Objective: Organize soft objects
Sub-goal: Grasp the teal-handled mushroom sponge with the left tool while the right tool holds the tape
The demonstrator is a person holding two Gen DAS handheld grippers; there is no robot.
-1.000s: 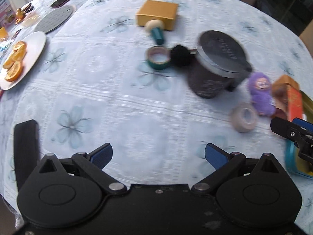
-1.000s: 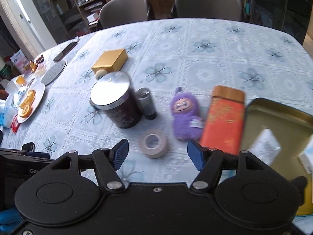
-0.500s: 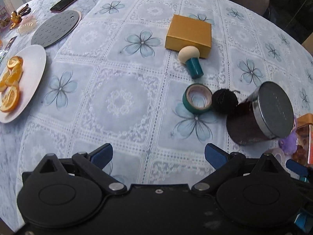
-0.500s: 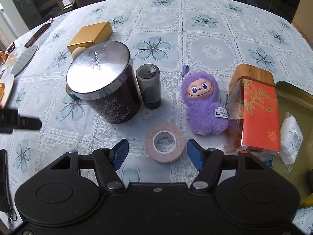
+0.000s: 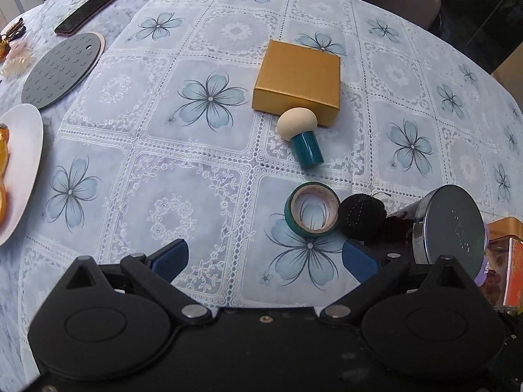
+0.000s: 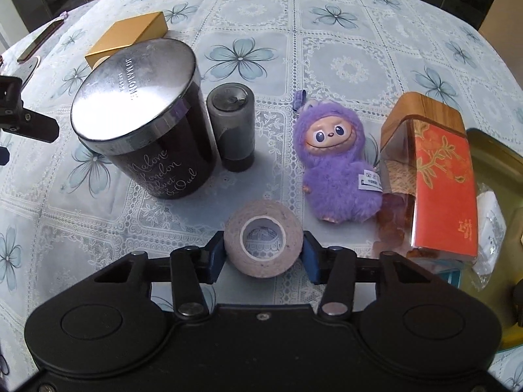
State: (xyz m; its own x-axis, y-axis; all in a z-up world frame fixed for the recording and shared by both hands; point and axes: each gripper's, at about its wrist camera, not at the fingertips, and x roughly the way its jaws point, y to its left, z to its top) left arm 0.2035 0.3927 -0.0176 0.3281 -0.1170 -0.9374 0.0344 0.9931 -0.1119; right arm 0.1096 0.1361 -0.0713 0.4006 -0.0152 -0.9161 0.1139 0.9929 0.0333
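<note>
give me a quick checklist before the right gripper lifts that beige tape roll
1. Beige tape roll sits between the right gripper's blue pads, jaws closing on it: ok.
2. Roll centred between the pads: ok.
3. Grip firm enough to lift: cannot tell.
4. Purple plush doll apart from the roll, clear of the lift: ok.
5. Dark candle jar and small grey bottle stand behind the roll, not touching it: ok.
6. Left gripper open, holding nothing, near the green tape roll: ok.
</note>
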